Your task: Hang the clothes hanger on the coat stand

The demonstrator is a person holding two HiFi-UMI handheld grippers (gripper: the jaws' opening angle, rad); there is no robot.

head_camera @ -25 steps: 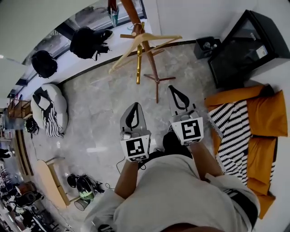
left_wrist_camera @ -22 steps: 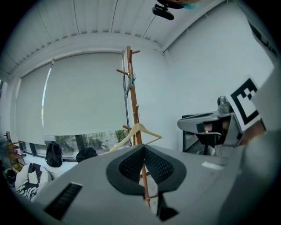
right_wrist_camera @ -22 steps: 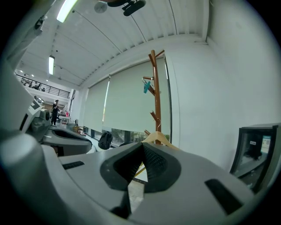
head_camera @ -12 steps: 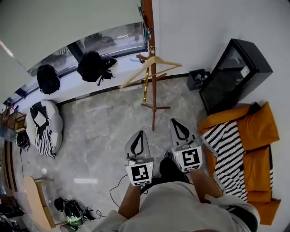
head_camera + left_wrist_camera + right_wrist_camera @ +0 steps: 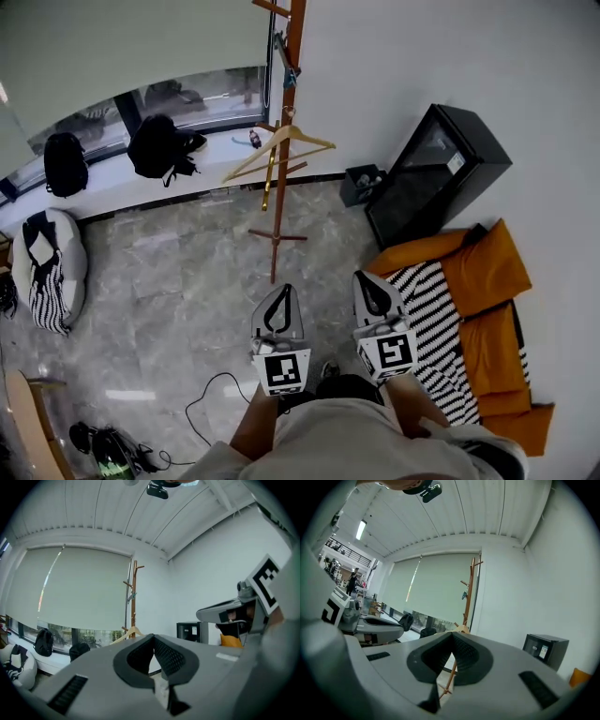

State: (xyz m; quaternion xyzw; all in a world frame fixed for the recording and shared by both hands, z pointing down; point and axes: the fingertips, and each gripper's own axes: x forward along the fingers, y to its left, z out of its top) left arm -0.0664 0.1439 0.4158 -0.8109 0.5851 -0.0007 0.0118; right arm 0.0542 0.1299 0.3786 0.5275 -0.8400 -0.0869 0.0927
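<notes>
The left tool [image 5: 280, 298] and right tool [image 5: 367, 286] are hovering closed and empty at lower centre, seemingly finished, since the wooden clothes hanger [image 5: 281, 133] is hanging on the coat stand [image 5: 290, 66], upper centre.

Head view, bearings from frame centre.
- Black cabinet [image 5: 436, 173] at 2 o'clock, against white wall.
- Small black bin [image 5: 360, 184] just beside cabinet, on its 9 o'clock side.
- Orange sofa [image 5: 487, 272] at 4 o'clock, black-and-white striped blanket [image 5: 433, 314] draped over it.
- Black backpack [image 5: 159, 145] at 11 o'clock on window ledge [image 5: 112, 183].
- Second backpack [image 5: 64, 161] at 10 o'clock, same ledge.
- White beanbag [image 5: 70, 267] at 9 o'clock, striped cloth [image 5: 42, 300] on it.
- Black cable [image 5: 211, 392] at 7 o'clock, looped on grey marble floor [image 5: 178, 272].
</notes>
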